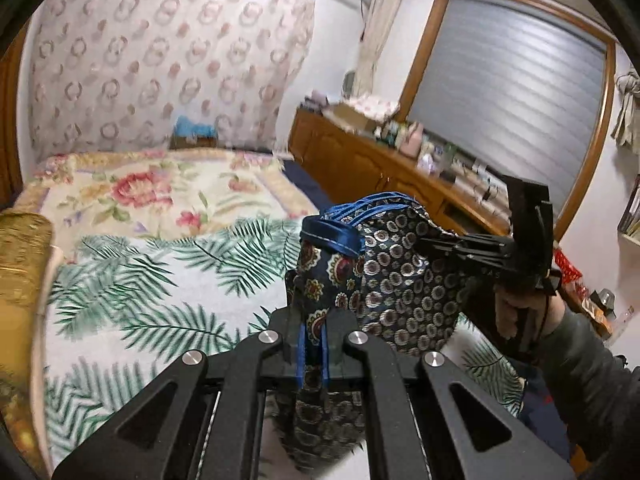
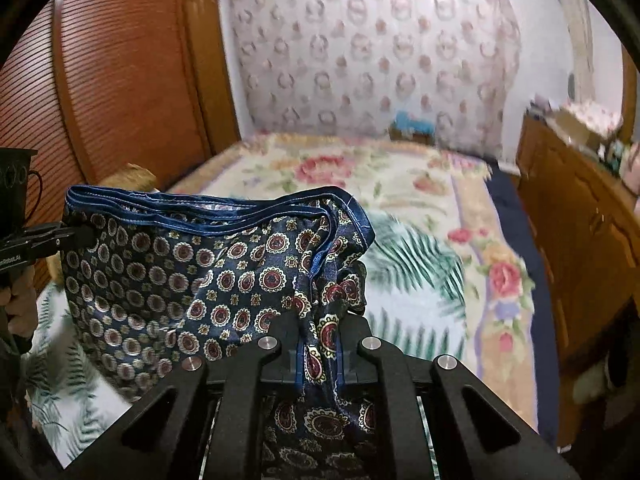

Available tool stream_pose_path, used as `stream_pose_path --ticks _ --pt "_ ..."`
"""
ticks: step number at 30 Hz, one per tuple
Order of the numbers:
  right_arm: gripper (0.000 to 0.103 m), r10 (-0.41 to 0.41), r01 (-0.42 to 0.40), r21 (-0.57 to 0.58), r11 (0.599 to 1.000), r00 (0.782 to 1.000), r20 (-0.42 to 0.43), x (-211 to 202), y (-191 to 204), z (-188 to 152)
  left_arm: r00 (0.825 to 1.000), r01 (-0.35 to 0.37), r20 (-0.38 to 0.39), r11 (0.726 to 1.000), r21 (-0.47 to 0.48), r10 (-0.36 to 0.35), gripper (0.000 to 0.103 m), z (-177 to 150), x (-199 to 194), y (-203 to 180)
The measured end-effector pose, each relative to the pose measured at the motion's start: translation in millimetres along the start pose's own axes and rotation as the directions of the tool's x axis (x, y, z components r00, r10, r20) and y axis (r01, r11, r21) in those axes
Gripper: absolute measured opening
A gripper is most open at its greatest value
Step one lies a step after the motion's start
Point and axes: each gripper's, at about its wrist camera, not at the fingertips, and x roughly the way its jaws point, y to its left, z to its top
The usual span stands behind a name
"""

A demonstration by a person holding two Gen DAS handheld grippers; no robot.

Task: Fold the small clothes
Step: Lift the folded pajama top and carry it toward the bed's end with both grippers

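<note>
Left wrist view shows the left gripper (image 1: 312, 344) with its jaws closed down on a bunched edge of the patterned garment (image 1: 400, 280), a small navy piece printed with red and white medallions and trimmed along its waistband (image 1: 344, 232) in bright blue. Across from it, the right gripper (image 1: 444, 246), held in a person's hand (image 1: 516, 312), pinches the opposite side of the same cloth. Right wrist view confirms this: the right gripper's jaws are drawn in tight on a fold of fabric just below the blue trim, and the garment hangs between the two tools, spread like a small hammock, clear above the bed (image 2: 420, 208) with its palm-leaf sheet (image 2: 404, 264) and floral blanket (image 2: 328, 168). Holding it by both sides at the waistband likely serves to let the cloth fall open and hang straight, so that creases drop out and the shape can be read before it is laid flat. With both grips near the top edge, the lower part dangles loose. Judging from this, folding proper has not begun; the piece is only being lifted and stretched out.
</note>
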Motion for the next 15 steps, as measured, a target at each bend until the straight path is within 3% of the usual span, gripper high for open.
stream_pose_path --ticks 8,15 --pt "0.01 0.07 -0.063 -0.084 0.995 0.994 0.081 -8.7 57.2 19.3 0.991 -0.084 0.103 0.996 -0.028 0.086 0.006 -8.8 -76.6 22.2" --pt "0.01 0.161 -0.143 -0.161 0.977 0.981 0.107 16.9 91.6 42.1 0.965 -0.189 0.168 0.977 -0.096 0.203 0.006 -22.2 -133.0 59.9"
